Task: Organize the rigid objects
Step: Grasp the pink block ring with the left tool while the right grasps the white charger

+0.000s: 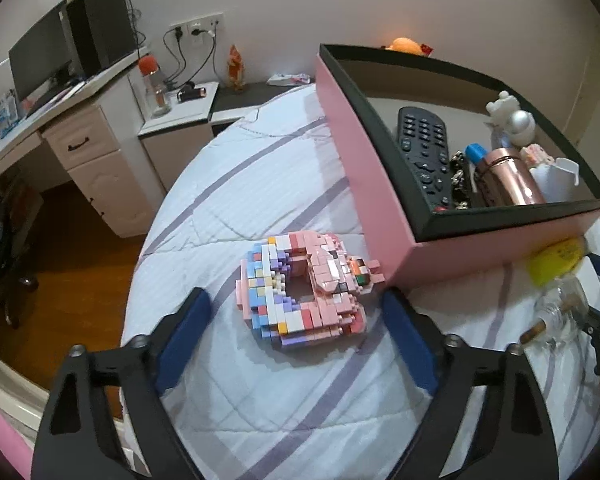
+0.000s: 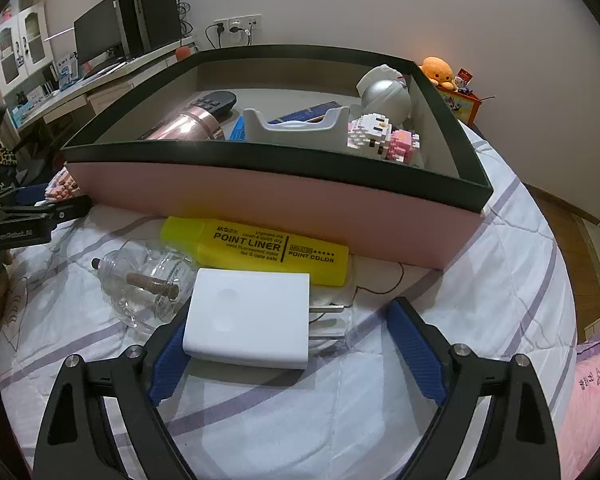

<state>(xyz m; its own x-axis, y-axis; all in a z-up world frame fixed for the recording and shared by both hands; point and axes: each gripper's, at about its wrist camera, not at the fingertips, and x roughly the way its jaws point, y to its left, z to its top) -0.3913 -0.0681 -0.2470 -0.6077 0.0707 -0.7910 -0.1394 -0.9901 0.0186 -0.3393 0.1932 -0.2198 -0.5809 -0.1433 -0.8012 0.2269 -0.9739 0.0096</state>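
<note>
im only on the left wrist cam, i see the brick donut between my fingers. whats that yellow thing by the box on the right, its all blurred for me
Observer: It's a yellow highlighter lying along the pink box wall, printed POINT LINER.
Operator: anything else loose near it
Observer: A white plug adapter lies just in front of the highlighter, prongs pointing right, between the open fingers of the right gripper.
Operator: is it gripped yet
Observer: No. The left finger is at its edge, but the right finger stands clear of it.
Operator: and the glass thing
Observer: A clear glass jar lies on its side left of the adapter.
</note>
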